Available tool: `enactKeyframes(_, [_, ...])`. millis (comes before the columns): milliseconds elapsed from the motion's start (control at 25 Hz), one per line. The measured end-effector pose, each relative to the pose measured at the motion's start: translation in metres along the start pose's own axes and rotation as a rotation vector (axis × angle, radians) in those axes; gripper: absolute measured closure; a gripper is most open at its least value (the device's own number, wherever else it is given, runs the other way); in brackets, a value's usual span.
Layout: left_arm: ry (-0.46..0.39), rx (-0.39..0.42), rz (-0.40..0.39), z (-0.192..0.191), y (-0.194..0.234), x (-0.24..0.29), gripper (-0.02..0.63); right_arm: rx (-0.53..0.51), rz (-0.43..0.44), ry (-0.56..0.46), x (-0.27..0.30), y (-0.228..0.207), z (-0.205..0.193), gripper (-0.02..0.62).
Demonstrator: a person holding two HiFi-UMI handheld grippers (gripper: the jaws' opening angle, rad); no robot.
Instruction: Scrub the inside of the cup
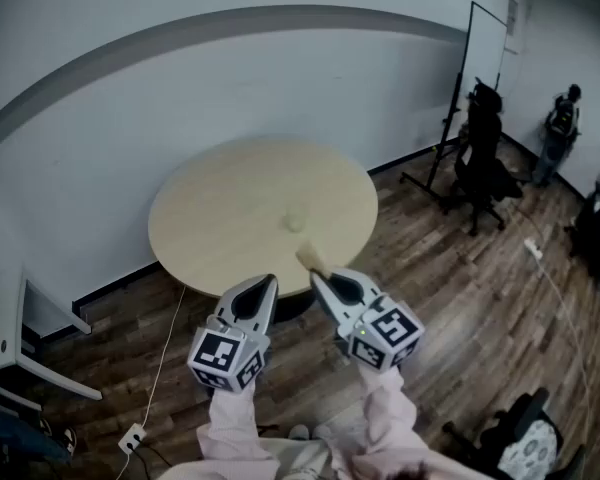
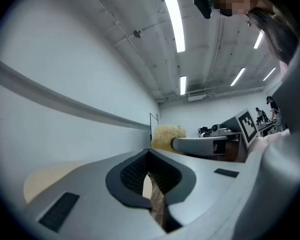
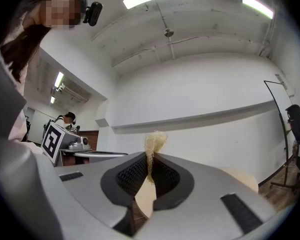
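Head view: small pale cup (image 1: pixel 295 221) sat mid-surface (image 1: pixel 210 208); left tool (image 1: pixel 268 284) and right tool (image 1: pixel 316 276) hovered off its near edge | Left gripper view: left tool's jaws were closed together, nothing between them | Right gripper view: right tool pinched a yellow scrubber (image 3: pixel 154 141) | Step: approach, judged; next probably called for steadying the cup and lowering the scrubber in.

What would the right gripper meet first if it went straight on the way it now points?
Probably the white wall with its grey band. The right gripper, shut on a pale yellow fibrous scrub pad, points roughly level and seems to clear the round beige table below, though depth is unclear.
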State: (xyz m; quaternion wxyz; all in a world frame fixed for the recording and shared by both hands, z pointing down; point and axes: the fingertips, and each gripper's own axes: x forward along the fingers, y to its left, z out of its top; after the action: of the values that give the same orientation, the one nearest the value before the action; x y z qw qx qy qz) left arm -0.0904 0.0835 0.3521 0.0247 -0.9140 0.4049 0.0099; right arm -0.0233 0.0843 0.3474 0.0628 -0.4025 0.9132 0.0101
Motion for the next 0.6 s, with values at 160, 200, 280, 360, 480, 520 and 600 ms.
enactKeyframes(160, [0.002, -0.003, -0.010, -0.004, -0.004, 0.000, 0.603, 0.005, 0.003, 0.004, -0.002, 0.001, -0.002, 0.569])
enactKeyframes(200, [0.005, 0.001, -0.012, -0.005, -0.005, 0.000, 0.603, 0.007, 0.003, 0.005, -0.003, 0.001, -0.003, 0.569])
enactKeyframes(280, [0.009, 0.004, -0.012, -0.007, -0.007, 0.000, 0.603, 0.014, 0.002, 0.007, -0.005, 0.001, -0.005, 0.569])
enactKeyframes(360, [0.014, 0.006, -0.011, -0.008, -0.008, 0.001, 0.603, 0.019, -0.002, 0.006, -0.007, 0.000, -0.006, 0.569])
enactKeyframes(480, [0.020, 0.007, -0.008, -0.009, -0.008, 0.005, 0.603, 0.026, -0.005, 0.006, -0.009, -0.004, -0.005, 0.569])
enactKeyframes(520, [0.020, 0.004, -0.008, -0.009, -0.009, 0.006, 0.603, 0.030, -0.005, 0.006, -0.010, -0.006, -0.005, 0.569])
enactKeyframes(600, [0.020, 0.002, -0.011, -0.010, -0.012, 0.008, 0.603, 0.037, -0.007, 0.008, -0.014, -0.010, -0.007, 0.569])
